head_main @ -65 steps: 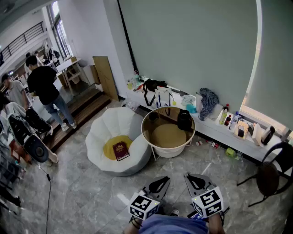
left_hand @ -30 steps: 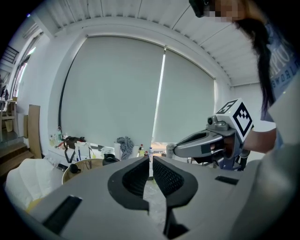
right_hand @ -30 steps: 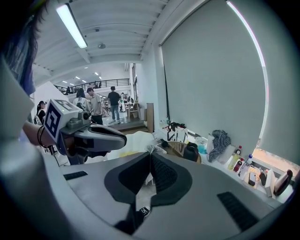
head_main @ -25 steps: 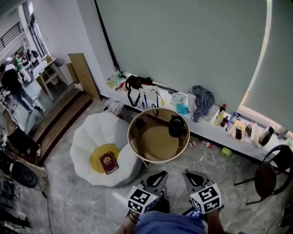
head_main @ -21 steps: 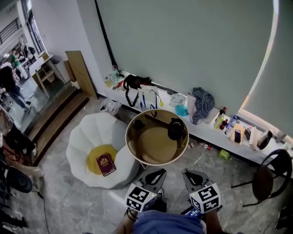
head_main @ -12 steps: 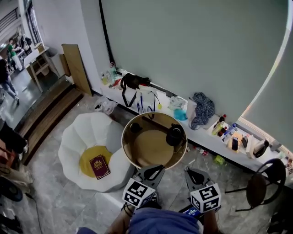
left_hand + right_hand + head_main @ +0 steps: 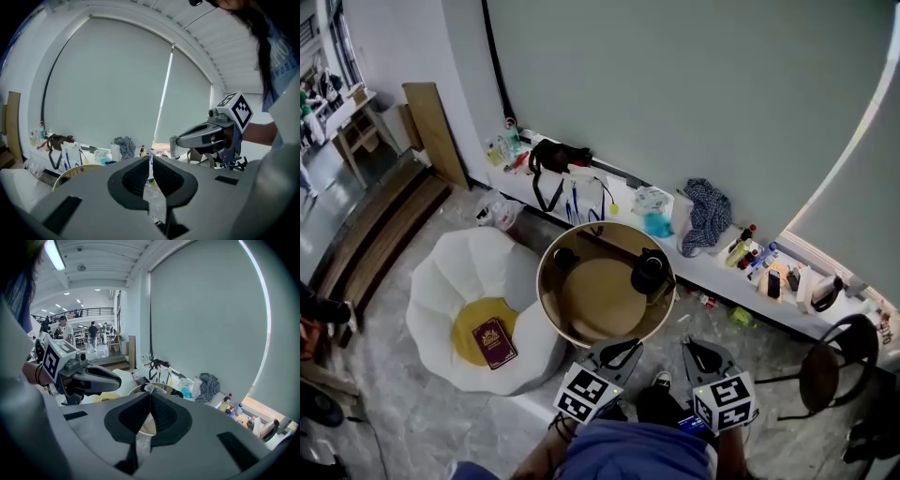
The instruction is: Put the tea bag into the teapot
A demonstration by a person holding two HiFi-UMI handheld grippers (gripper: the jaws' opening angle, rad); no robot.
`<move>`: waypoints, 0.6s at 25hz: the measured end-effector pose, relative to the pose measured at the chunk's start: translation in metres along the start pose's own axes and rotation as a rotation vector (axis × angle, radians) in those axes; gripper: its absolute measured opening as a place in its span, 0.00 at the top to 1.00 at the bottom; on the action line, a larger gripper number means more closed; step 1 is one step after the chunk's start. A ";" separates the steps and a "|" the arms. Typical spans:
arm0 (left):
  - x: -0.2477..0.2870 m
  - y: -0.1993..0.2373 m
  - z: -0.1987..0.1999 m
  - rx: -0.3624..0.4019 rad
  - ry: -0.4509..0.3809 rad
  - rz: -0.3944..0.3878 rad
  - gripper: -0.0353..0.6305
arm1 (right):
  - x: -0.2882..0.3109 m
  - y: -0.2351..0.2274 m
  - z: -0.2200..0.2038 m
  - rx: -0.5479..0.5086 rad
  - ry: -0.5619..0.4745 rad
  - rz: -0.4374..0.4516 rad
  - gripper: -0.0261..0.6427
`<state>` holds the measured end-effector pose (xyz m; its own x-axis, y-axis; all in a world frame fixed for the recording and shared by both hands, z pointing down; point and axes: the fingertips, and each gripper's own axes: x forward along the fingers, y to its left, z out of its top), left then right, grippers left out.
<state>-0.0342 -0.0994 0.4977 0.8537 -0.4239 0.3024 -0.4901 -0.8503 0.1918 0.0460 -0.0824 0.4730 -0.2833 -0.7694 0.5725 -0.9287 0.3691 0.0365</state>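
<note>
A black teapot (image 7: 650, 272) stands on the right side of a round wooden table (image 7: 581, 330), with a small dark cup (image 7: 565, 258) at the table's far left. Both grippers hover over the floor just short of the table's near rim. My right gripper (image 7: 690, 346) is shut on a small whitish tea bag (image 7: 150, 388), which sticks out past its tips. The left gripper view shows that bag (image 7: 174, 140) from the side. My left gripper (image 7: 631, 344) is shut with nothing in it (image 7: 151, 159). Past the right jaws the teapot (image 7: 177, 393) shows ahead.
A white petal-shaped seat (image 7: 441, 281) with a yellow cushion and a red book (image 7: 494, 342) sits left of the table. A low ledge (image 7: 712, 272) with bags, cloth and bottles runs along the wall. A dark chair (image 7: 825, 370) stands at the right, steps (image 7: 356, 244) at the left.
The view has moved forward and right: the table and teapot lie closer to the grippers. Both grippers keep their place and stay shut.
</note>
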 end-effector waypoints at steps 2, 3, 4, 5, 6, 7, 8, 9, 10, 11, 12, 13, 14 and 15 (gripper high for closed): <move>0.004 0.004 0.001 -0.002 0.001 -0.001 0.92 | 0.004 -0.003 0.002 -0.003 0.007 -0.002 0.93; 0.006 0.007 0.002 -0.007 0.000 0.002 0.92 | 0.007 -0.005 0.003 -0.006 0.010 -0.002 0.93; 0.008 0.011 0.003 -0.013 -0.002 0.007 0.92 | 0.010 -0.008 0.004 -0.010 0.014 0.000 0.93; 0.009 0.014 0.003 -0.019 -0.002 0.014 0.92 | 0.014 -0.010 0.006 -0.014 0.017 0.003 0.93; 0.011 0.018 0.004 -0.023 -0.002 0.020 0.92 | 0.019 -0.013 0.007 -0.018 0.020 0.009 0.93; 0.013 0.021 0.004 -0.026 -0.001 0.026 0.92 | 0.024 -0.015 0.009 -0.024 0.022 0.017 0.93; 0.015 0.025 0.003 -0.030 0.000 0.033 0.92 | 0.029 -0.018 0.010 -0.029 0.023 0.025 0.93; 0.016 0.028 0.002 -0.035 0.001 0.042 0.92 | 0.035 -0.020 0.011 -0.034 0.024 0.034 0.93; 0.017 0.032 0.002 -0.044 0.000 0.054 0.92 | 0.041 -0.023 0.013 -0.041 0.024 0.044 0.93; 0.018 0.036 0.003 -0.054 -0.003 0.068 0.92 | 0.049 -0.026 0.015 -0.048 0.024 0.055 0.93; 0.020 0.040 0.005 -0.062 -0.008 0.082 0.92 | 0.056 -0.030 0.018 -0.056 0.023 0.066 0.93; 0.024 0.045 0.008 -0.065 -0.014 0.094 0.92 | 0.062 -0.035 0.022 -0.065 0.020 0.075 0.93; 0.028 0.049 0.012 -0.063 -0.018 0.105 0.92 | 0.068 -0.040 0.025 -0.074 0.014 0.083 0.93; 0.033 0.053 0.015 -0.058 -0.020 0.116 0.92 | 0.074 -0.046 0.029 -0.086 0.008 0.090 0.93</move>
<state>-0.0293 -0.1632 0.5036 0.7938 -0.5247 0.3075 -0.5945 -0.7760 0.2106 0.0611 -0.1715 0.4894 -0.3624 -0.7271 0.5831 -0.8754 0.4804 0.0548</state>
